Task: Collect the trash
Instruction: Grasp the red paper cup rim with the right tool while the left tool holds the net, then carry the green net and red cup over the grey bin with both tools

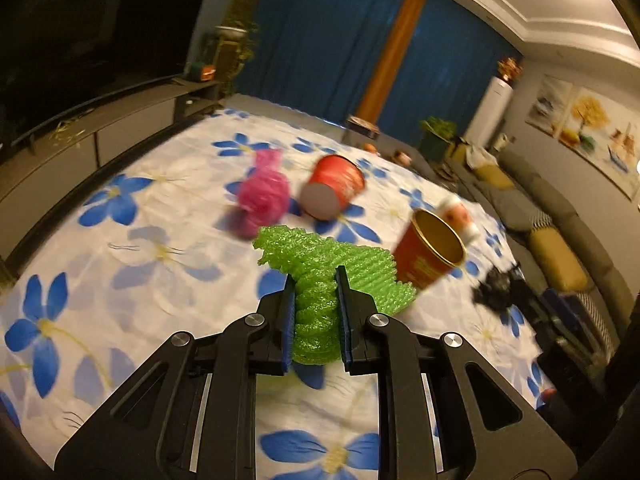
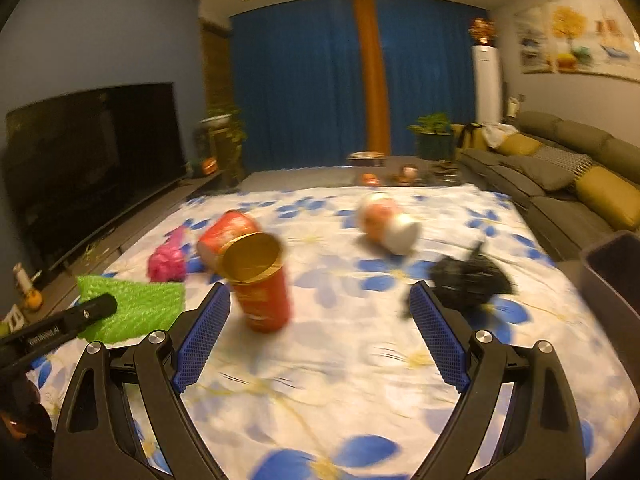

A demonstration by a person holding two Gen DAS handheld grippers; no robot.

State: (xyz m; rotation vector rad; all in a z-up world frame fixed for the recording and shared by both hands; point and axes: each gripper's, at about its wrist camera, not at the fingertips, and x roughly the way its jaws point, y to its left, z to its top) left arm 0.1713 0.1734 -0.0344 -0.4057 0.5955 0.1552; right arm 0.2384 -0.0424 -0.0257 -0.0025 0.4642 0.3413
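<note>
Foam (image 1: 320,276), green and netted, sits pinched between the pads of my left tool (image 1: 313,280), bunched up and lifted clear of the flowered surface (image 1: 120,280). So the step in hand is carrying off the first piece of trash. My right tool (image 2: 320,300) is spread wide with nothing between its pads. Just ahead of it and to its left stands a red cup (image 2: 260,280), mouth up and leaning; just ahead to its right lies a black crumpled wad (image 2: 468,280). Further ahead lie a second red cup (image 2: 224,228) on its side, a pink wad (image 2: 166,260) and a pale bottle (image 2: 388,220). A dark bin (image 2: 616,272) shows at the far right edge, I judge the drop point. Next I need to bring the foam over it and release, while the right tool centres on the near cup before closing.
</note>
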